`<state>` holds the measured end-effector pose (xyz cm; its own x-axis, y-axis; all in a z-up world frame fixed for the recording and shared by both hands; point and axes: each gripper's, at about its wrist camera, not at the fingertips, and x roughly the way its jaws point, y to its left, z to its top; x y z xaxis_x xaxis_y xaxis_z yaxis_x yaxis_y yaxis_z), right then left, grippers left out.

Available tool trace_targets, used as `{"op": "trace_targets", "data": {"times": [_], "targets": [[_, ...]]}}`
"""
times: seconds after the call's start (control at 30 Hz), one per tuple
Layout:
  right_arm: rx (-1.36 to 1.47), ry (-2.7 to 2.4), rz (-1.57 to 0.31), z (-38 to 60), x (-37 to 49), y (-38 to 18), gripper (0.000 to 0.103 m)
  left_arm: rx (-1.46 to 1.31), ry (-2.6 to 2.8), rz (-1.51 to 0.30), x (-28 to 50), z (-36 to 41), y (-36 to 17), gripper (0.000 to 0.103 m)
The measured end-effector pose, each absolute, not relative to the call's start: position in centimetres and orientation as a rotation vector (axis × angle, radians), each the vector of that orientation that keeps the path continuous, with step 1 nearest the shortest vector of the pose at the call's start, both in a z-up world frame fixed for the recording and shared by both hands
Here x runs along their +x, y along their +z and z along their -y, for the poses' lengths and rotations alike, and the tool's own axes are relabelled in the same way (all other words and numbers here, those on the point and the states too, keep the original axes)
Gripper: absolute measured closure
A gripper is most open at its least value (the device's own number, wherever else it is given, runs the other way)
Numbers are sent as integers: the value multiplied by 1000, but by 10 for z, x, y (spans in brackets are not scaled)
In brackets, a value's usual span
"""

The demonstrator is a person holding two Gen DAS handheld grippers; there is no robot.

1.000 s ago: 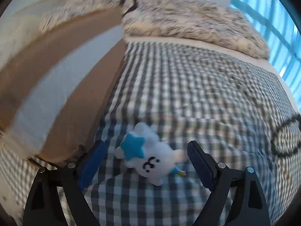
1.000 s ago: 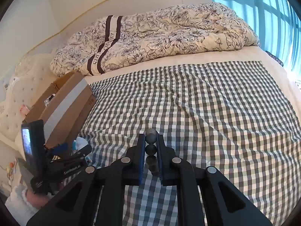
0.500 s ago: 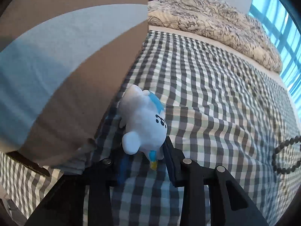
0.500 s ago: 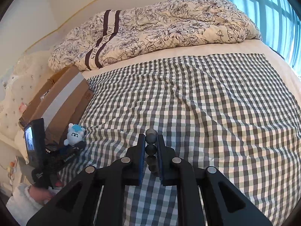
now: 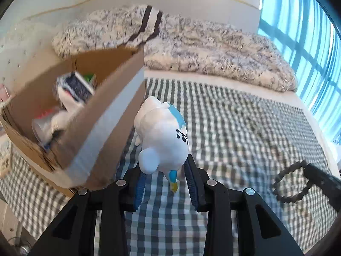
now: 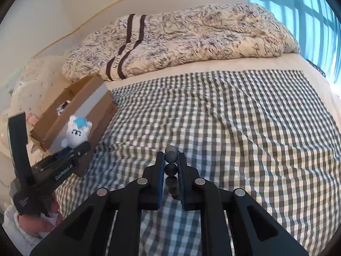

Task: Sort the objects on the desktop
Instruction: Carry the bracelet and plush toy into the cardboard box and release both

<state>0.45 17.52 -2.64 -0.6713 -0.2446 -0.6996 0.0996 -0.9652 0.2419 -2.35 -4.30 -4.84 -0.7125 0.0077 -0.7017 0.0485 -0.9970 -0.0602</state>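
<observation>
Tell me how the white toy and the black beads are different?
The white plush toy is soft, pale and chunky with a blue tuft; the black bead bracelet is a dark, thin ring of hard round balls. The left gripper holds the toy, the right gripper the bracelet. Both are clamped above the checked sheet.

A cardboard box (image 5: pixel 102 128) sits on the bed (image 6: pixel 234 117) at its left side, with several items inside. The plush toy (image 5: pixel 162 138), held in the left tool (image 5: pixel 165 179), is just right of the box wall. A bead bracelet (image 6: pixel 171 162) sits in the right tool (image 6: pixel 171 160). A duvet (image 6: pixel 191 36) lies behind, across the bed's far end.
</observation>
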Motion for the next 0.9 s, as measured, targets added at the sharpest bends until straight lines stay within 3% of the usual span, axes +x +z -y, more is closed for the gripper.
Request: {"op": "trace_targets", "data": {"times": [0.4,0.9], "targets": [[1074,-2684,199,-128,-2,17,92,1080,-2912,-128,-30,70,8,68],[916,-2497,77,13,-68,69,92,943,-2803,-163,-47,178,51,68]]}}
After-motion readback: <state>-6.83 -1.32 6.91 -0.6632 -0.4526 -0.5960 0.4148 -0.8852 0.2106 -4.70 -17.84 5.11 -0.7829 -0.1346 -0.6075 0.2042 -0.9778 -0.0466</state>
